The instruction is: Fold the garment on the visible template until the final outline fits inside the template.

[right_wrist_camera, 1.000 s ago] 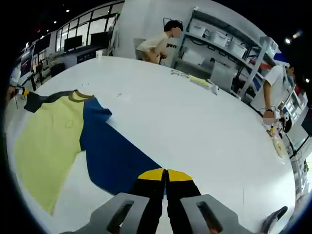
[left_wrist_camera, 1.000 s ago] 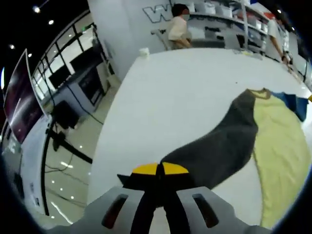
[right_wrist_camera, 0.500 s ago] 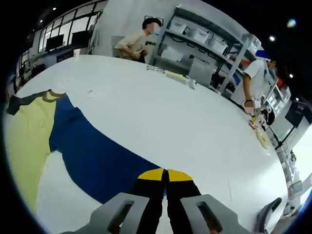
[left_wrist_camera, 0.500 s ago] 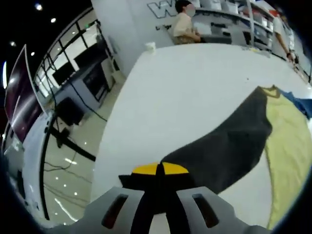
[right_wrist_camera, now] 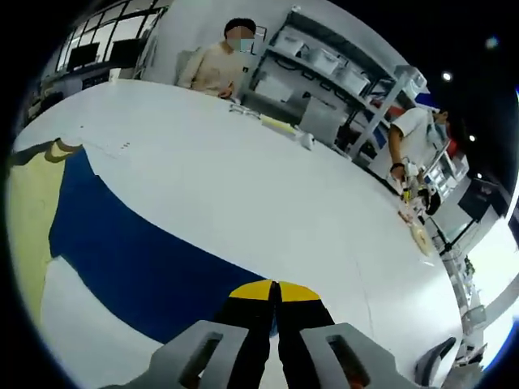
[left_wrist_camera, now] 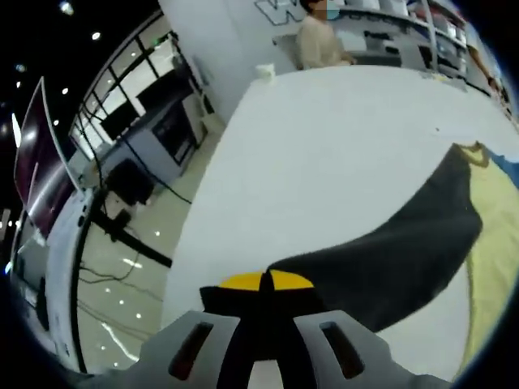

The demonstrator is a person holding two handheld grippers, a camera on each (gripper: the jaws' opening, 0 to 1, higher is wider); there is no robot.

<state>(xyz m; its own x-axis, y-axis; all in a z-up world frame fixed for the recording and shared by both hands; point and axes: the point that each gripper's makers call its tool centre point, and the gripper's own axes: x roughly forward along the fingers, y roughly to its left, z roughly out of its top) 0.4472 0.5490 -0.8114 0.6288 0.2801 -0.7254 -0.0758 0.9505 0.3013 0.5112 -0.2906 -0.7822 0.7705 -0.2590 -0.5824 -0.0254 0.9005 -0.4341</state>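
Left gripper (left_wrist_camera: 266, 281): jaws together, clamped on the end of the dark grey sleeve (left_wrist_camera: 389, 255) near the white table's (left_wrist_camera: 324, 154) edge. Right gripper (right_wrist_camera: 274, 292): jaws together, clamped on the end of the blue sleeve (right_wrist_camera: 138, 255). Garment is a shirt lying flat on the table, yellow body (right_wrist_camera: 28, 211) between the two sleeves, collar (left_wrist_camera: 473, 151) pointing away from the near edge. Each sleeve runs long from its gripper toward the body. Two people (right_wrist_camera: 212, 63) stand beyond the far edge by shelving (right_wrist_camera: 324, 73).
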